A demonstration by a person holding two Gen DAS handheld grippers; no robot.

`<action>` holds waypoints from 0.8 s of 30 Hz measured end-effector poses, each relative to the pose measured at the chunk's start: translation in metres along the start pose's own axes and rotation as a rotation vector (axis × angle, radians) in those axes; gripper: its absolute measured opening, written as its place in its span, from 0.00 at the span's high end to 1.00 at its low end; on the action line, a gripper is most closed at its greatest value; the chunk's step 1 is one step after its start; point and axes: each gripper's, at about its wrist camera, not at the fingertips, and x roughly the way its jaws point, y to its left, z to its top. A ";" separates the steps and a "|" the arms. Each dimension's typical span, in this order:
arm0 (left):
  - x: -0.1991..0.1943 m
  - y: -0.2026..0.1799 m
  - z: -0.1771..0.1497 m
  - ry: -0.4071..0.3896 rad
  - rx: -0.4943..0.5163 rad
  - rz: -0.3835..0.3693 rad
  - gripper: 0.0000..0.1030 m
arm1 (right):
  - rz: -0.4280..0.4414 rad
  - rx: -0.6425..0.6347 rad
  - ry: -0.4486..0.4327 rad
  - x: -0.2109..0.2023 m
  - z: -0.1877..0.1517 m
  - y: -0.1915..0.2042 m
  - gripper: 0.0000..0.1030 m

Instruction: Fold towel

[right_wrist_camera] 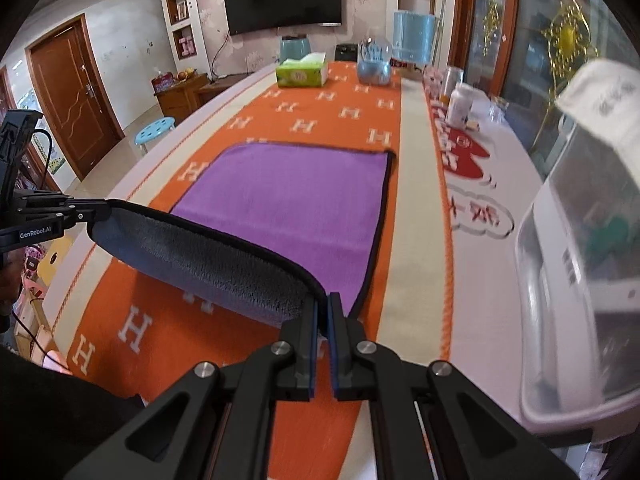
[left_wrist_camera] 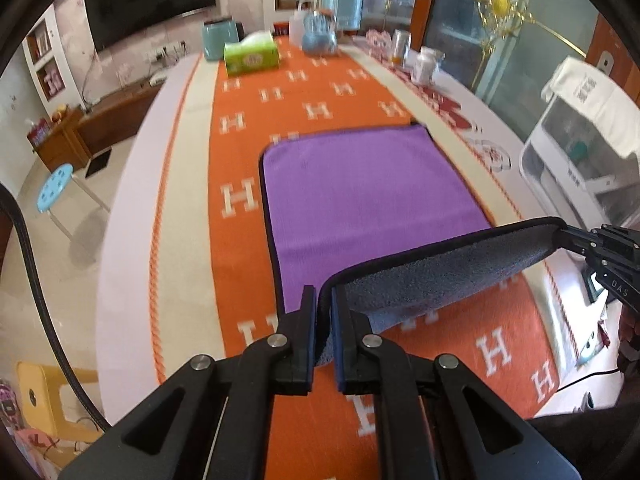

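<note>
On the bench's orange H-patterned runner (left_wrist_camera: 248,128): one purple towel (left_wrist_camera: 360,196), black-edged, far half lying flat, near edge lifted with grey underside showing. Left hand-held gripper (left_wrist_camera: 323,300) clamped on the near-left corner; right hand-held gripper (right_wrist_camera: 323,308) clamped on the near-right corner. At the far end: green tissue box (left_wrist_camera: 251,57).

Both wrist cameras are looking forward along the table (left_wrist_camera: 192,92), close above the towel (left_wrist_camera: 360,184), each seeing the other gripper.
</note>
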 end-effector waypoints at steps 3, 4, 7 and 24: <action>-0.009 0.004 0.021 -0.042 0.011 0.017 0.95 | -0.005 0.004 -0.030 -0.004 0.015 -0.003 0.96; -0.011 0.005 0.028 -0.052 0.010 0.019 0.95 | -0.006 0.002 -0.045 -0.005 0.022 -0.004 0.96; -0.017 0.010 0.050 -0.090 0.012 0.026 0.95 | -0.020 -0.010 -0.080 -0.005 0.039 -0.006 0.96; 0.031 0.038 0.148 -0.220 -0.016 0.071 0.95 | -0.097 0.009 -0.261 0.044 0.133 -0.035 0.96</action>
